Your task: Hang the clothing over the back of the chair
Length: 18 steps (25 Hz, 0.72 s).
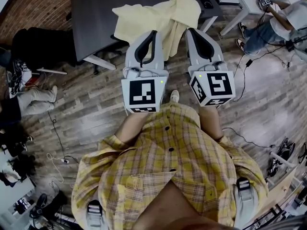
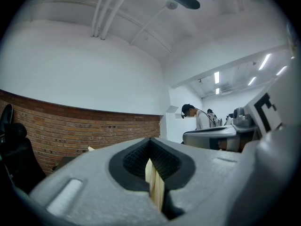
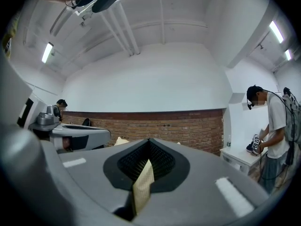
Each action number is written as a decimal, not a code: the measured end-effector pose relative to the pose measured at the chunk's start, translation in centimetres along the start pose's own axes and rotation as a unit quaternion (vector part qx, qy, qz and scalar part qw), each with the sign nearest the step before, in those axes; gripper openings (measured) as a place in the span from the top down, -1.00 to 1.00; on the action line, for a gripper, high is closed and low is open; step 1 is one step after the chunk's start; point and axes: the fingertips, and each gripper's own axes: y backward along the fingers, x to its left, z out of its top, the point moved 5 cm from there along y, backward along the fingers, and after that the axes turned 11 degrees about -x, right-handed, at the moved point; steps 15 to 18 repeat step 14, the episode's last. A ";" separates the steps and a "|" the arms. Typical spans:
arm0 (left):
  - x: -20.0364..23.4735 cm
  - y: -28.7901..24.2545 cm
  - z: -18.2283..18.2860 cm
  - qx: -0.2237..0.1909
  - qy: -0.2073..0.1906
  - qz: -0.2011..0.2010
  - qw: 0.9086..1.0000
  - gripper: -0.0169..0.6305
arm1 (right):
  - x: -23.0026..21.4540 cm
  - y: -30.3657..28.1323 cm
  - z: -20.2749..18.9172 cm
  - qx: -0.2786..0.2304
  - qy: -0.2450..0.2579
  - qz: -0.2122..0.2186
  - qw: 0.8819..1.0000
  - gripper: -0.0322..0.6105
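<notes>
Looking down, the head view shows the left gripper (image 1: 152, 35) and the right gripper (image 1: 193, 32) side by side over a plank floor (image 1: 96, 114). Both pinch the pale clothing (image 1: 148, 18), seen against a dark table (image 1: 96, 13) near a brick wall (image 1: 43, 1). The left gripper view shows its jaws clamped on a cloth fold, with brick under white wall beyond. The right gripper view shows the same clamp, with a white desk (image 3: 237, 157) and a person (image 3: 275, 121) at right.

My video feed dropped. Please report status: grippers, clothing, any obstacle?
Left gripper shut on clothing. Right gripper shut on clothing. Clothing held above dark table. No obstacle seen.
</notes>
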 end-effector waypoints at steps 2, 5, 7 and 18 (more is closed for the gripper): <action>0.0 0.1 -0.2 0.001 0.000 0.001 1.000 0.95 | -0.1 0.2 -0.1 0.000 -0.001 -0.003 1.000 0.89; -0.1 0.2 -0.4 0.003 0.001 0.002 1.000 0.95 | -0.1 0.3 -0.2 -0.001 0.000 -0.004 1.000 0.89; 0.0 0.2 -0.6 0.004 0.003 0.003 1.000 0.95 | 0.0 0.2 -0.4 0.001 0.001 -0.004 1.000 0.88; 0.0 0.6 -1.1 0.007 0.004 0.007 1.000 0.95 | 0.2 0.4 -1.2 0.008 -0.002 -0.005 1.000 0.89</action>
